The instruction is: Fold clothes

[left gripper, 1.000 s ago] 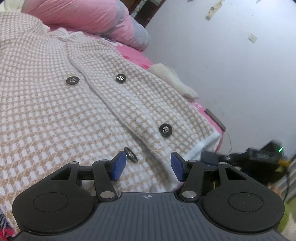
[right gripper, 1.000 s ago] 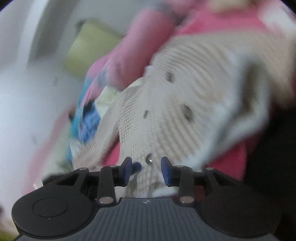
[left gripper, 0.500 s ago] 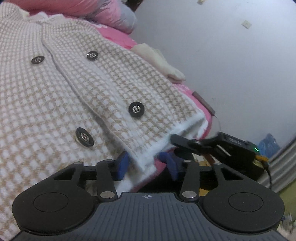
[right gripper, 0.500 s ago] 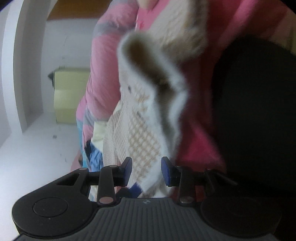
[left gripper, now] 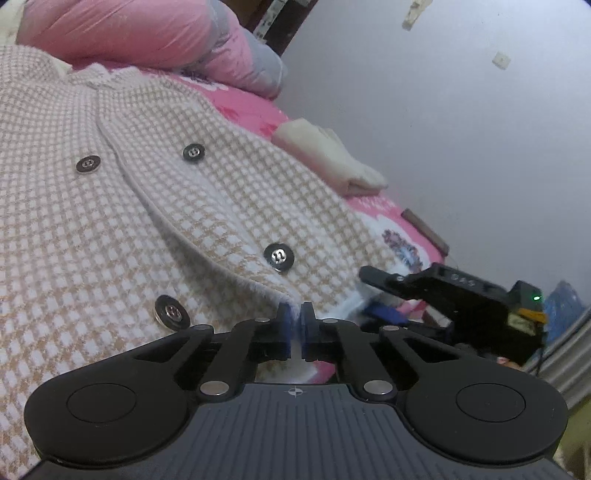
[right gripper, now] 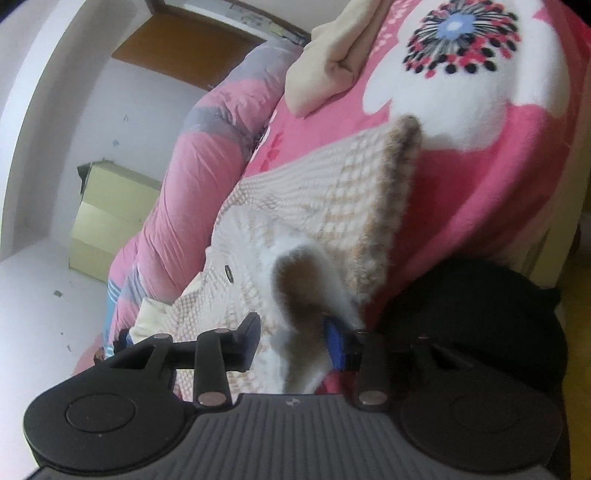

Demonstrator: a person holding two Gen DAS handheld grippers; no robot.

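Note:
A beige-and-white checked jacket (left gripper: 184, 221) with dark round buttons (left gripper: 279, 256) lies spread front-up on the pink bed. My left gripper (left gripper: 295, 325) is shut on its fluffy white bottom hem, near the front opening. In the left wrist view my right gripper (left gripper: 376, 295) sits just to the right, at the hem's corner. In the right wrist view the jacket's (right gripper: 314, 206) lifted hem fold hangs between the spread fingers of the right gripper (right gripper: 291, 343), which is open; the blue right pad (right gripper: 336, 347) touches the cloth.
A pink flowered sheet (right gripper: 480, 166) covers the bed. A rolled pink-and-grey quilt (left gripper: 129, 33) lies along the far side, and a folded cream garment (left gripper: 332, 158) sits by the wall (left gripper: 461, 110). A yellow-green cabinet (right gripper: 107, 218) stands beyond. A dark shape (right gripper: 480, 314) fills the lower right.
My left gripper has gone from open around the hem to shut on it. The right gripper has swung in to the hem corner and stays open with cloth between its fingers.

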